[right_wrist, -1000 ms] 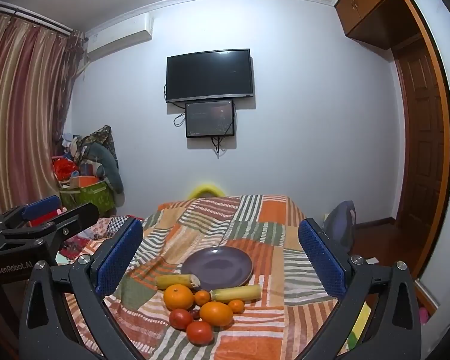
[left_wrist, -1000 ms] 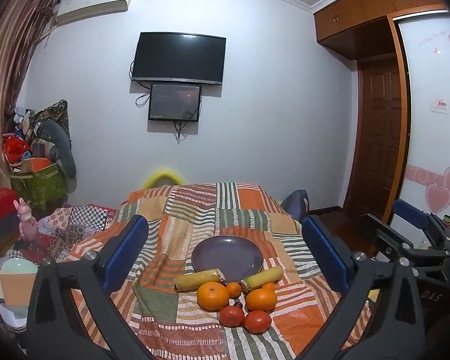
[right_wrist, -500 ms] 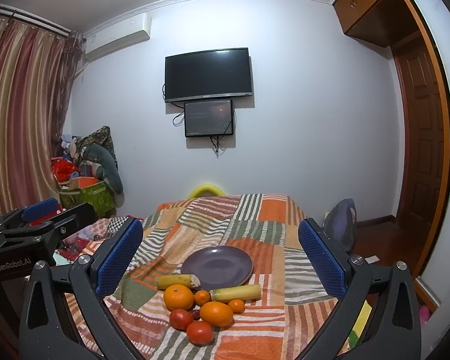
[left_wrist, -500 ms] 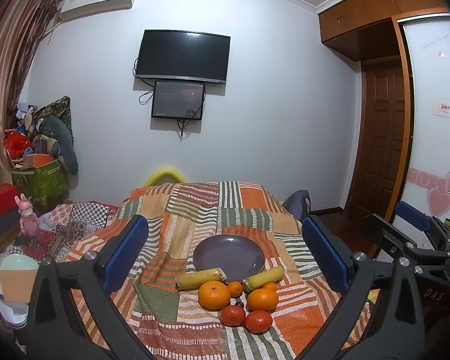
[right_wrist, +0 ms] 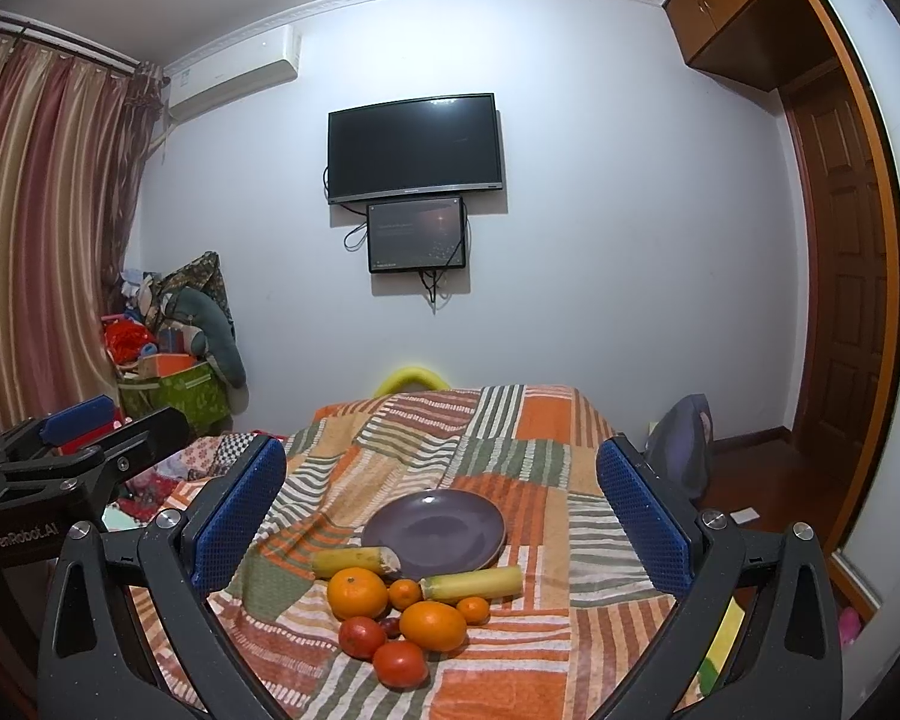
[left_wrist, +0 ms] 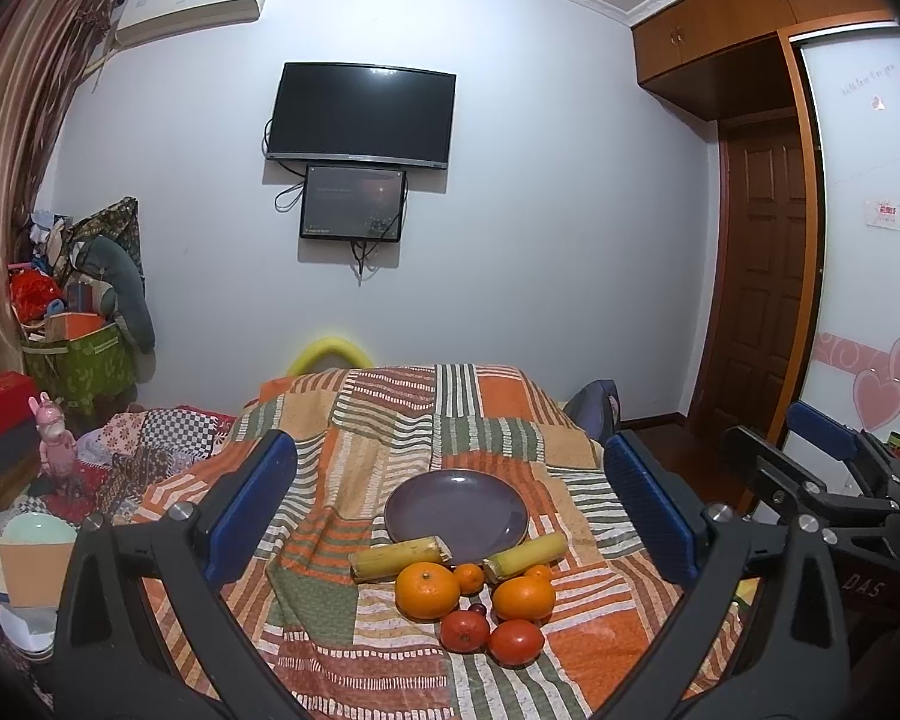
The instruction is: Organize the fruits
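Fruits (left_wrist: 471, 597) lay clustered on the patchwork-covered tabletop (left_wrist: 390, 420) just near of the empty purple plate (left_wrist: 456, 507), apparently staged for loading; the left hand-held gripper (left_wrist: 450, 510) hung spread wide, empty. From the right view, two yellow stalks (right_wrist: 354, 561) lay lengthwise left-to-right against the plate's near rim, and the right hand-held gripper (right_wrist: 441, 510) gaped empty.

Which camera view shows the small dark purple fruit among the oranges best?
The right wrist view: the small dark purple fruit sits exposed between the red fruits and oranges. The left wrist view shows only a sliver of it.
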`<move>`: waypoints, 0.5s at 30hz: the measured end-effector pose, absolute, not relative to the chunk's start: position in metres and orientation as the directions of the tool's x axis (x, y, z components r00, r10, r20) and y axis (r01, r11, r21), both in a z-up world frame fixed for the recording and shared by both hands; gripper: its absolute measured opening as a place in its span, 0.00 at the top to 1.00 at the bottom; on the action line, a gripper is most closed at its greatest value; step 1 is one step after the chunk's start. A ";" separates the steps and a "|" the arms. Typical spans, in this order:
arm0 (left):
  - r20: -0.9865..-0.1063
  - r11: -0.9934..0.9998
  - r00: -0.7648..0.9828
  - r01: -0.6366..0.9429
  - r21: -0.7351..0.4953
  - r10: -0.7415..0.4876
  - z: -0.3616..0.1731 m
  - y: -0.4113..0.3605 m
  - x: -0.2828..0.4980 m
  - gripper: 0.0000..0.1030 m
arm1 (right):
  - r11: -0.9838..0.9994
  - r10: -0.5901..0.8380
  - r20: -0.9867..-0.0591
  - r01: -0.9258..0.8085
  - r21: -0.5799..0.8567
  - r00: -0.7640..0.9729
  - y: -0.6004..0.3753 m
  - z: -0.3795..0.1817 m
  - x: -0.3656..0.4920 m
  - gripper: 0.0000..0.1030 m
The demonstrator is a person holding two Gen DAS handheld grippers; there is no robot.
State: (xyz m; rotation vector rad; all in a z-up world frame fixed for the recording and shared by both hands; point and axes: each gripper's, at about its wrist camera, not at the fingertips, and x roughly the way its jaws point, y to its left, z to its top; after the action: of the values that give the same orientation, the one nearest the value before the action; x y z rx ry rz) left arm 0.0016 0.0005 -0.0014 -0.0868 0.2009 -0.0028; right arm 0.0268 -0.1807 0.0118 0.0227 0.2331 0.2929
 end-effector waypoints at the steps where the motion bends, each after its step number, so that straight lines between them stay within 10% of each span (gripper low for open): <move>1: -0.199 0.996 0.980 -0.006 -0.084 -0.011 -0.001 0.000 0.001 0.00 | 0.957 0.288 -0.225 -0.283 0.056 0.931 -0.181 0.012 0.027 0.00; 15: -0.198 0.997 0.980 -0.007 -0.079 -0.009 0.001 -0.002 0.001 0.00 | 0.958 0.287 -0.224 -0.282 0.053 0.931 -0.180 0.010 0.027 0.00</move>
State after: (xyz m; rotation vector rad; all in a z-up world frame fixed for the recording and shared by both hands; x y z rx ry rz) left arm 0.0013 -0.0023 0.0009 -0.0794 0.1999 -0.0008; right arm 0.0273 -0.1803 0.0104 0.0203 0.2327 0.2915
